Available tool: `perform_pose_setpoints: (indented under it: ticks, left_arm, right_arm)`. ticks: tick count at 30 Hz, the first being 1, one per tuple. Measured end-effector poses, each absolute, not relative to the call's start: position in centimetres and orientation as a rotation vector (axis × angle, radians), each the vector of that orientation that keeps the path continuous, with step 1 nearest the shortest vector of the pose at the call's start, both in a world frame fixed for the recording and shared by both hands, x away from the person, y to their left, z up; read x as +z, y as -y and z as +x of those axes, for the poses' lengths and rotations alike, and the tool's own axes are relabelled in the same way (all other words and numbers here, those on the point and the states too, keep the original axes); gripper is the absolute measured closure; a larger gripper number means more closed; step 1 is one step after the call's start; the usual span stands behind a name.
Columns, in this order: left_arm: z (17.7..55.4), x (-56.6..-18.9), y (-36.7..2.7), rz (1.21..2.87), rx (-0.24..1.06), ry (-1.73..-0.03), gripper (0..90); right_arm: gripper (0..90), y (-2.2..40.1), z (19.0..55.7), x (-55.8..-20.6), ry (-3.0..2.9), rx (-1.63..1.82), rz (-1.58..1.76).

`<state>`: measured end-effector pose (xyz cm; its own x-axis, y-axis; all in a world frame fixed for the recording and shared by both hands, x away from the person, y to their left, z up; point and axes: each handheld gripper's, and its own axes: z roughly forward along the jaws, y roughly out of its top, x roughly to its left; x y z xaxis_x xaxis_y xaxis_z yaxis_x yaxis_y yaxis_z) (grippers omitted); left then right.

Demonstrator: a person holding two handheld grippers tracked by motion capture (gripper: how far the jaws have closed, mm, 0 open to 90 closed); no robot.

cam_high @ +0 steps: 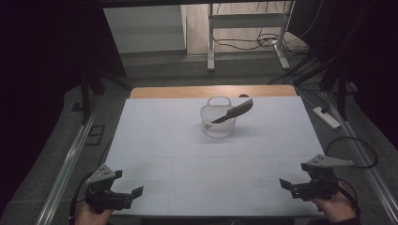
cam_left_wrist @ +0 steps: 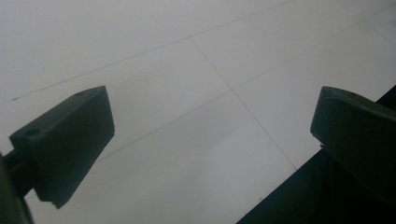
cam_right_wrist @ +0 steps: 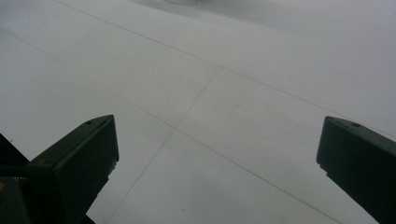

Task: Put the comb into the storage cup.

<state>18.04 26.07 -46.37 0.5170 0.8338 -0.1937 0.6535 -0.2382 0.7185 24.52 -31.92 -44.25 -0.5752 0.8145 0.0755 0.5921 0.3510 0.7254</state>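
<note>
A small white lattice basket (cam_high: pixel 217 123) with a handle stands at the middle back of the white table (cam_high: pixel 187 154). A black comb (cam_high: pixel 233 111) lies slanted across its rim, one end inside and the other poking out to the right. My left gripper (cam_high: pixel 127 183) sits at the near left corner, held in a hand, open with nothing in it. At the near right corner my right gripper (cam_high: pixel 294 175) is likewise open and empty. In the left gripper view the jaws of the left gripper (cam_left_wrist: pixel 210 126) stand wide apart over bare table. The right gripper (cam_right_wrist: pixel 217 156) shows the same in its own view.
The table's dark front edge (cam_left_wrist: pixel 308 196) runs just under the left gripper. Metal rails (cam_high: pixel 65 164) flank the table on both sides. A power strip (cam_high: pixel 327 117) and cables lie on the floor to the right; a desk frame (cam_high: pixel 246 33) stands behind.
</note>
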Motion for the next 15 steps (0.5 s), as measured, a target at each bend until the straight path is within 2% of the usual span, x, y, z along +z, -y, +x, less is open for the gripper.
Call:
perform_pose_setpoints:
  ticks: [15]
  left_arm:
    - [18.0,-46.4,-26.1,1.971,0.295,-1.217,0.0]
  right_arm:
    - [0.0,33.1,23.5,-44.4,-2.285,1.029,1.276]
